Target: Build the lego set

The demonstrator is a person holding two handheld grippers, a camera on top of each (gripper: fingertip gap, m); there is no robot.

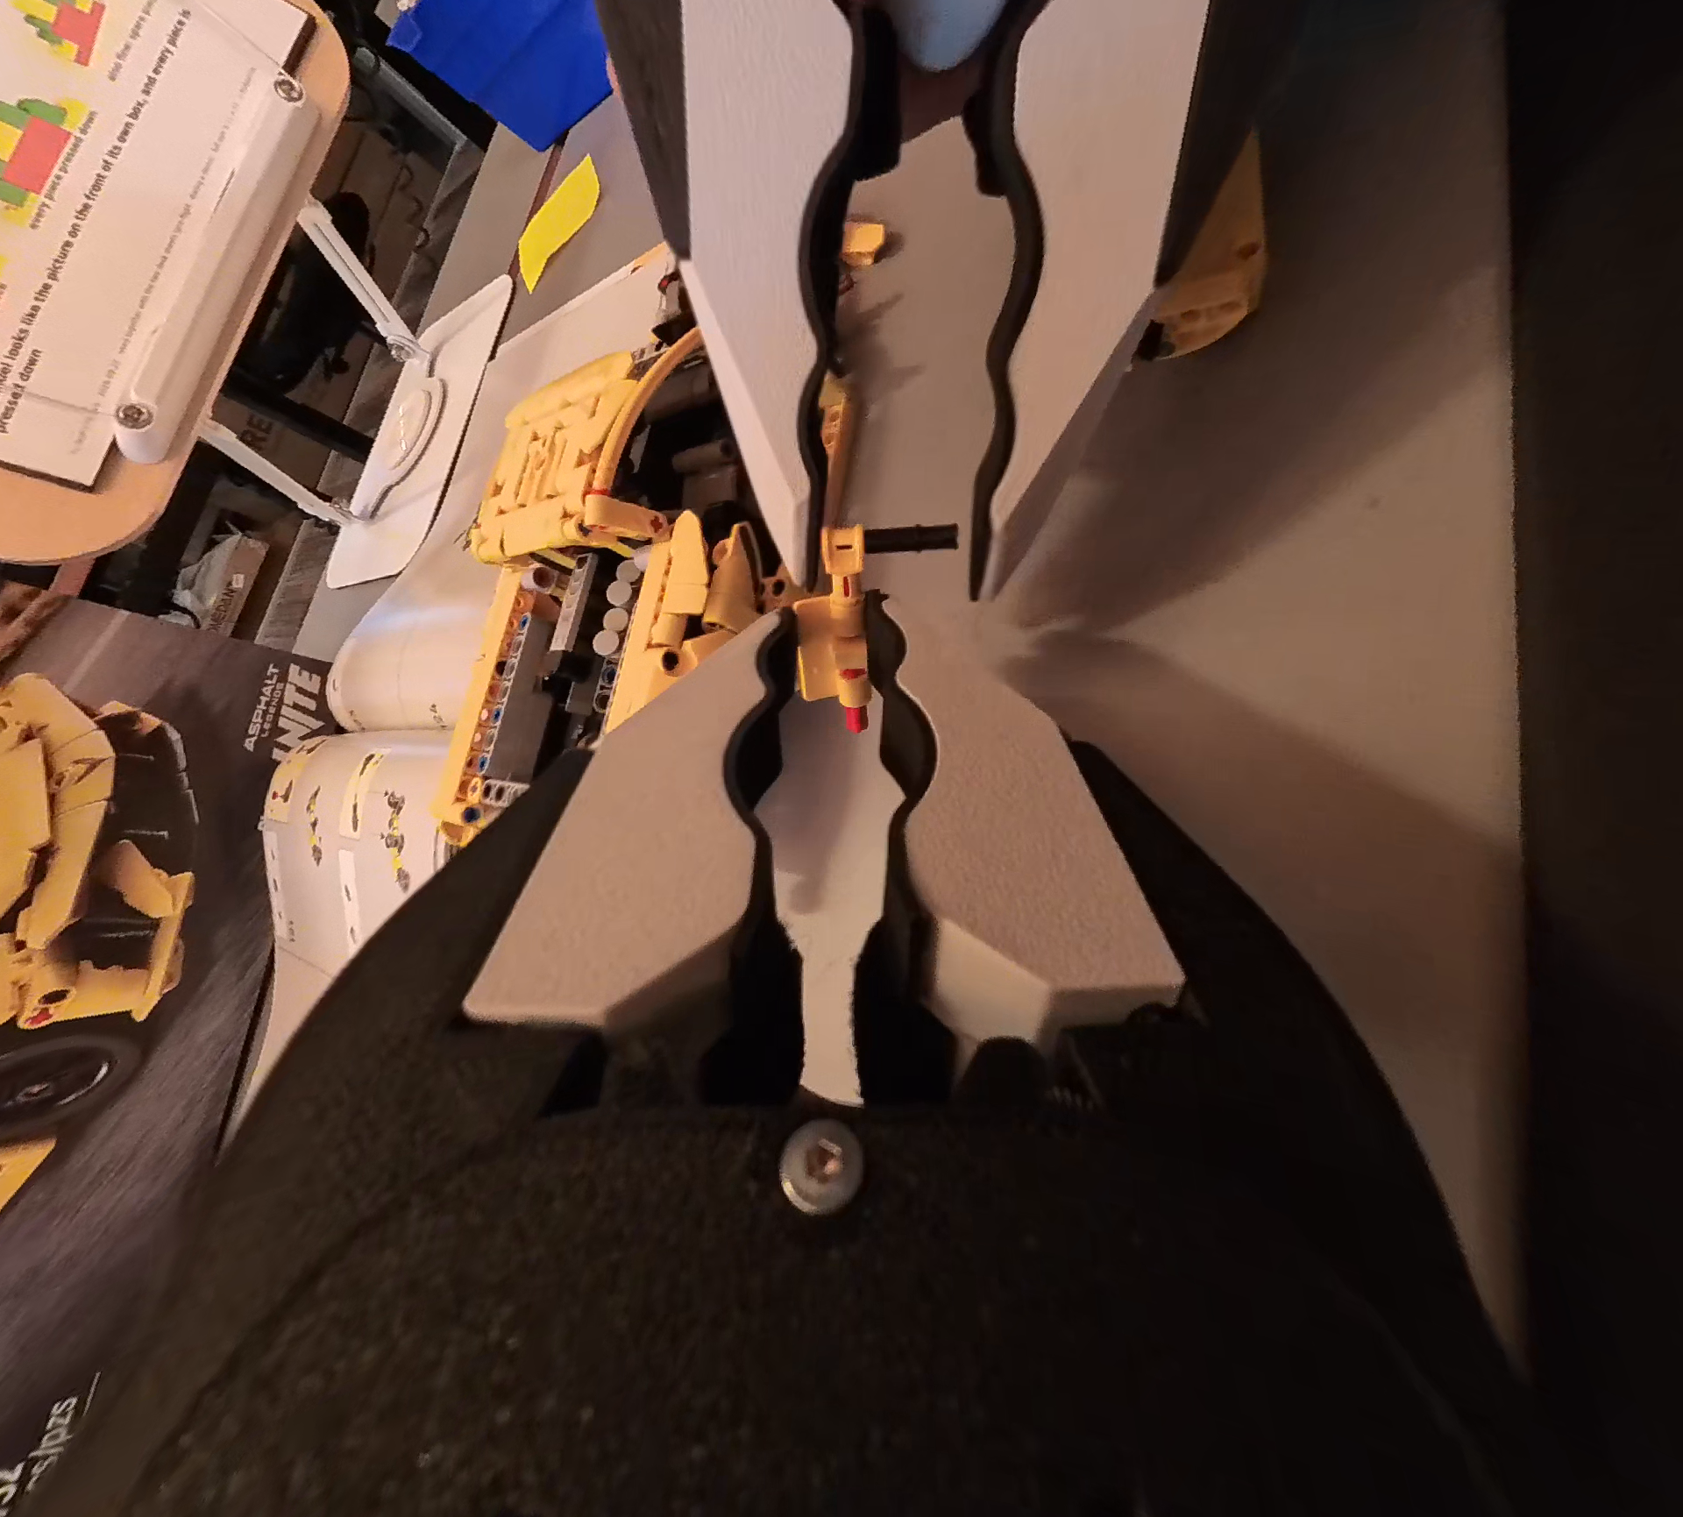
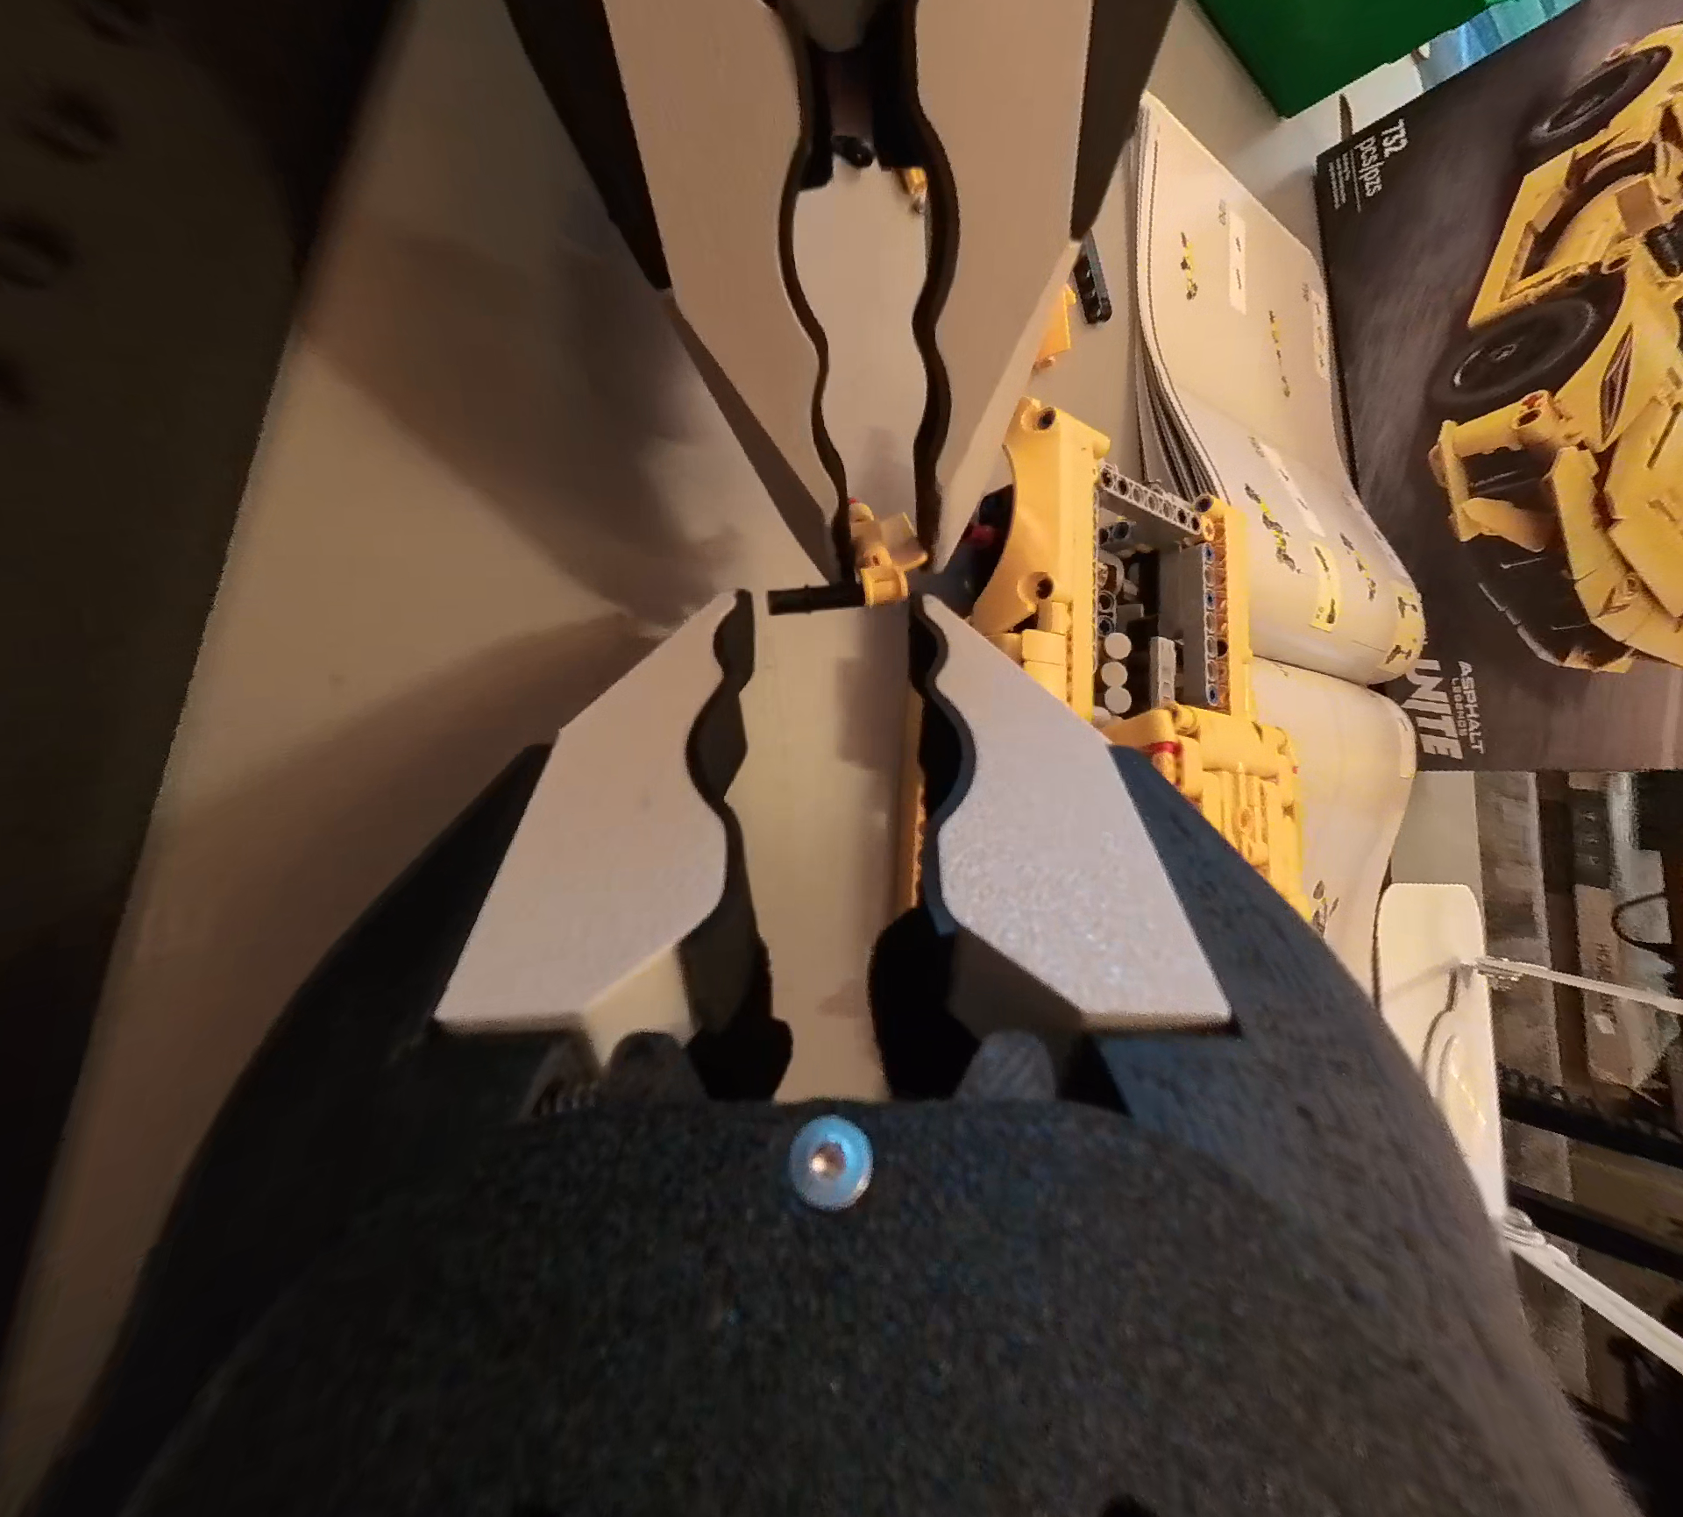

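Squarely between left tongs (image 1: 829, 617): yellow piece (image 1: 833, 645)

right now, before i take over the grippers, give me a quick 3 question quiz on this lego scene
1. True or false: the left gripper is shut on the small yellow connector assembly.
2. What sticks out sideways from that assembly, between the fingertips of the open right gripper? A) black pin B) blue beam C) white wheel
3. Fill in: the half-built car beside the grippers is mostly ____.
Key: 1 true; 2 A, the black pin; 3 yellow.
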